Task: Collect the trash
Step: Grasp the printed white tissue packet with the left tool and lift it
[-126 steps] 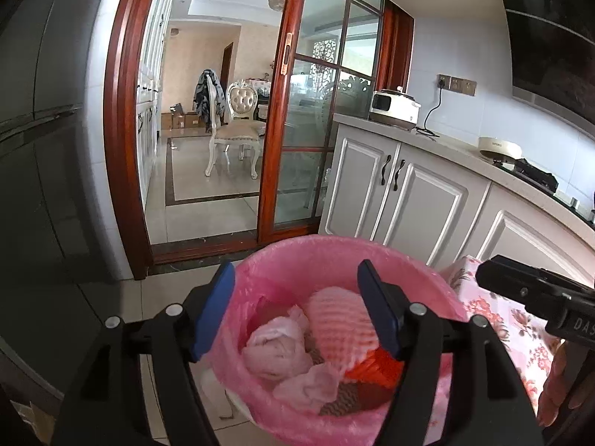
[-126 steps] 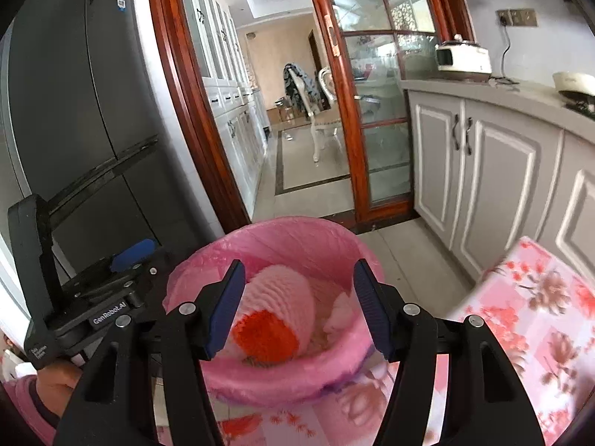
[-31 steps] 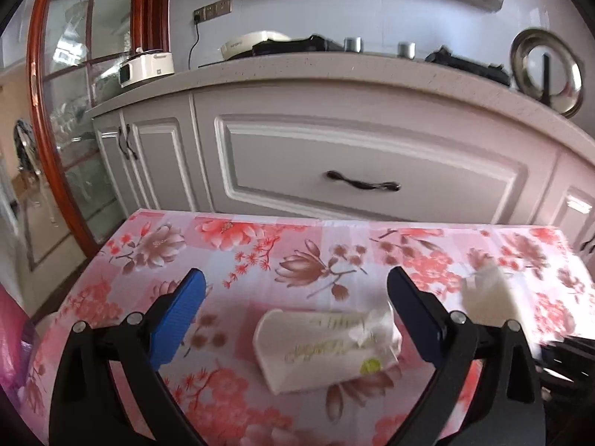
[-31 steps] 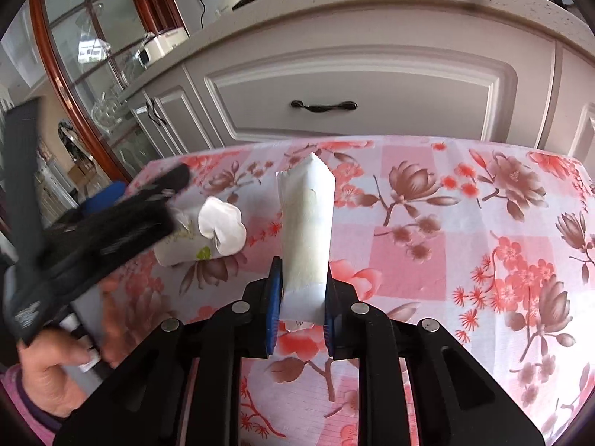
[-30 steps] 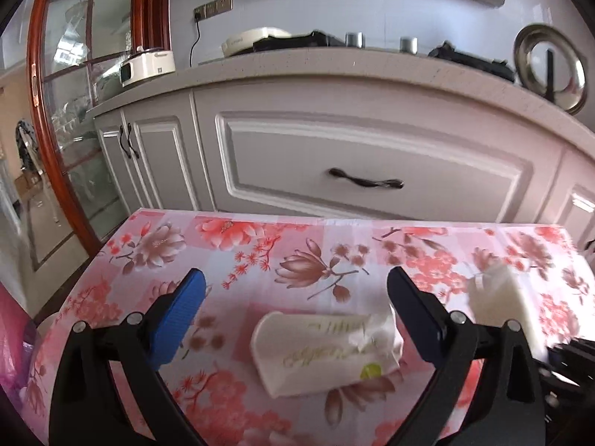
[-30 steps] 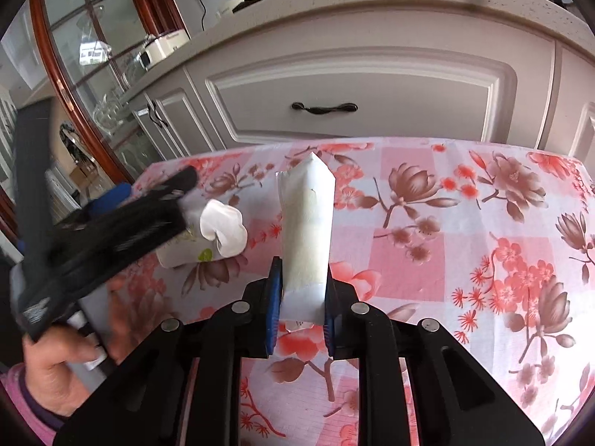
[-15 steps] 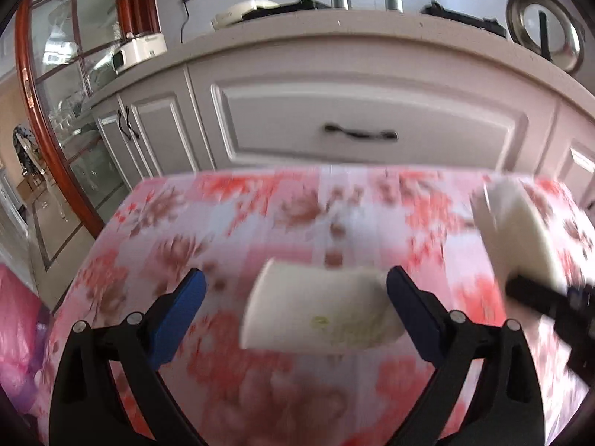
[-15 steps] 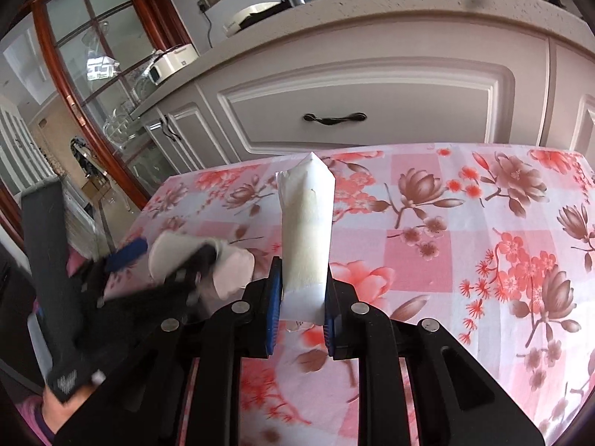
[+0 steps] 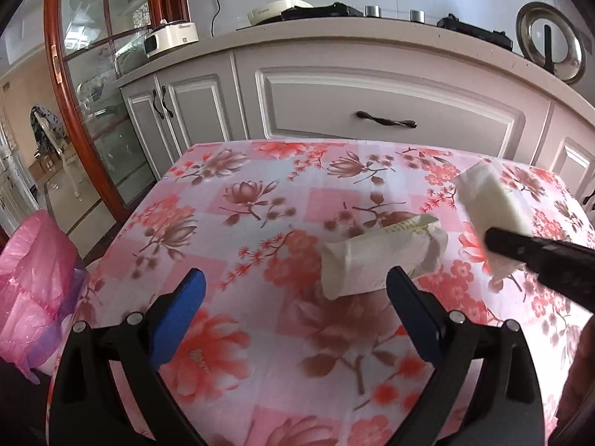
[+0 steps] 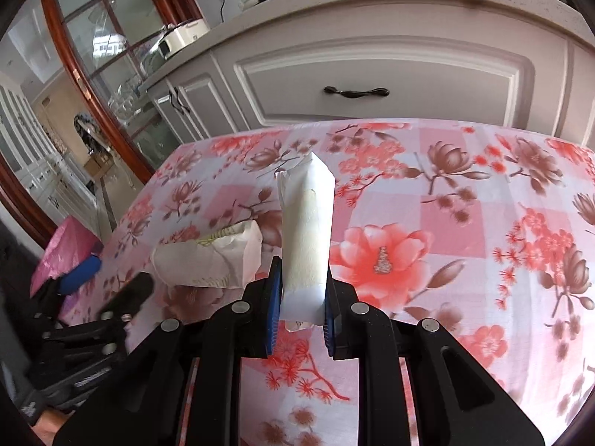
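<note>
The left gripper [image 9: 295, 297], jaws spread wide with nothing between them, now sits left of the crumpled tissue packet [image 9: 379, 260], which earlier lay centred between its fingers; the right gripper [image 10: 299, 310] keeps pinching the white paper wrapper [image 10: 305, 230] above the floral tablecloth [image 9: 230, 230]; the pink bin bag [image 9: 33, 271] shows at the table's left edge, contents hidden.

A table in a pink floral tablecloth [image 9: 238, 230] is carrying a single crumpled white wrapper [image 9: 375, 260], which is lying on its side near the middle.
</note>
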Tool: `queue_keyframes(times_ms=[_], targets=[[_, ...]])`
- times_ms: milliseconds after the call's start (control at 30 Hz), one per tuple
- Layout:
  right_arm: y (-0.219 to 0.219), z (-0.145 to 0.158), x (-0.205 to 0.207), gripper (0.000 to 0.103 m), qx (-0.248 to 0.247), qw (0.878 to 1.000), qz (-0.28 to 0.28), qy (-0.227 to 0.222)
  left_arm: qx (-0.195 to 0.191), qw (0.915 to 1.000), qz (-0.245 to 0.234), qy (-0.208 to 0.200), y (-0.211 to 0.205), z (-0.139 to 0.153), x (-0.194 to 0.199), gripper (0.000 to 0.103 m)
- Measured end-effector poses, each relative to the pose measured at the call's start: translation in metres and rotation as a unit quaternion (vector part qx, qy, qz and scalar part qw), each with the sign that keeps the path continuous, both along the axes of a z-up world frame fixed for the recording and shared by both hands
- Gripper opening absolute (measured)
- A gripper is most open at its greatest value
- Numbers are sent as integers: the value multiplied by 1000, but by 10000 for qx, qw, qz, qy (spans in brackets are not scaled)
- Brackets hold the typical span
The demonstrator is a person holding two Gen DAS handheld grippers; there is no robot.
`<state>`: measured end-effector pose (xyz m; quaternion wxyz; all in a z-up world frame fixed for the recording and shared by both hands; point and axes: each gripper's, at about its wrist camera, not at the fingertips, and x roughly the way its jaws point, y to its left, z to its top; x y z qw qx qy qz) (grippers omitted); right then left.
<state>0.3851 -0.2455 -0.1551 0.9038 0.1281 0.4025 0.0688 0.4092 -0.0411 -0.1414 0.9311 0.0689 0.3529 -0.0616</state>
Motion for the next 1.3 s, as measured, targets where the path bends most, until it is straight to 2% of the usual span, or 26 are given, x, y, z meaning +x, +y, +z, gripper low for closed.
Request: queue_keyframes(times_ms=[167, 333, 467, 600, 700, 833, 967, 1133, 1300], targets=[[-3, 1, 25, 19, -2, 10000, -24, -26, -264, 9994, 93, -181, 13, 12, -1, 94], [7, 0, 52, 19, -120, 9997, 202, -53, -426, 9981, 135, -427, 15, 18, 2, 94], [18, -8, 58, 19, -161, 9989, 447, 23, -581, 9970, 152, -492, 13, 14, 4, 95], [28, -6, 42, 19, -68, 9974, 717, 33, -660, 9964, 314, -419, 15, 6, 8, 95], [42, -4, 17, 19, -44, 9938, 1112, 60, -581, 9963, 448, -436, 20, 5, 5, 95], [58, -5, -15, 19, 57, 9887, 1492, 114, -575, 9952, 632, -476, 37, 9, -9, 95], [76, -4, -45, 19, 138, 9814, 1912, 86, -702, 9943, 723, -333, 60, 9, -29, 95], [65, 4, -63, 19, 116, 9876, 1563, 61, -792, 9938, 707, -331, 68, 14, -41, 95], [34, 11, -72, 19, 115, 9927, 1200, -9, -798, 9958, 386, -230, 42, 12, -32, 95]])
